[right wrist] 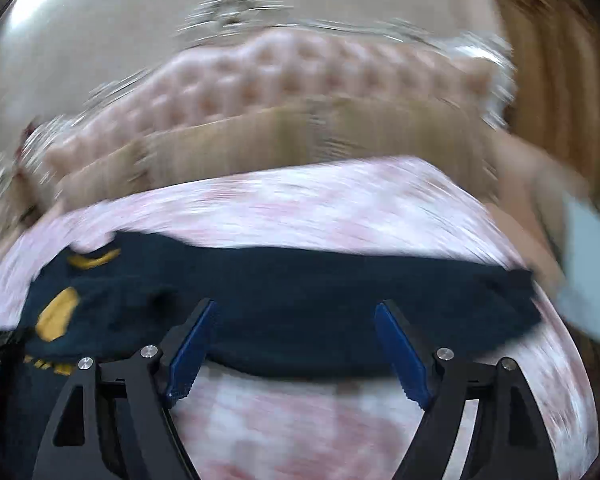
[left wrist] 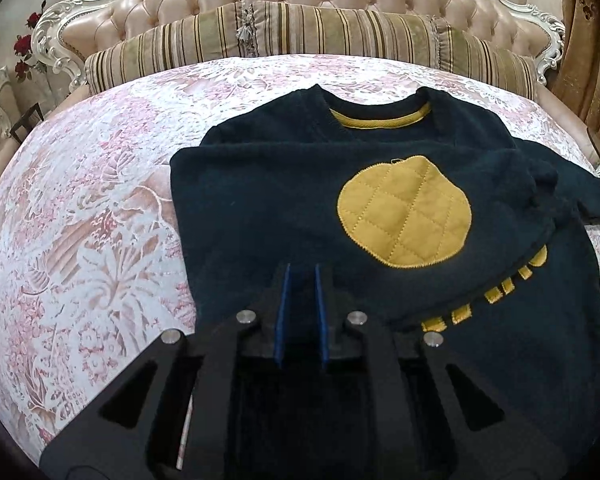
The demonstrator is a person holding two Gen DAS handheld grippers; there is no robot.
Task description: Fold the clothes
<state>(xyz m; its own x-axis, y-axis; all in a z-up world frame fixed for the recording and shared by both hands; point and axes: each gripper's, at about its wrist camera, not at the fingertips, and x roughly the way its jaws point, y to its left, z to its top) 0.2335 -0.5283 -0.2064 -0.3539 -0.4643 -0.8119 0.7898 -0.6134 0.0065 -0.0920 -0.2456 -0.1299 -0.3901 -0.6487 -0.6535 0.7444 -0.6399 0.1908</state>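
**Two grippers over one navy sweater**

We see the navy sweater lying partly folded on the floral bedspread, yellow patch up. The left gripper pinches its near fabric (fingers nearly together). The right gripper stands wide apart, gripping nothing, the sweater's edge beneath it.

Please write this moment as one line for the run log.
left gripper: shut on sweater hem | right gripper: open, empty | dark sweater: sleeve folded across body, lying on bedspread
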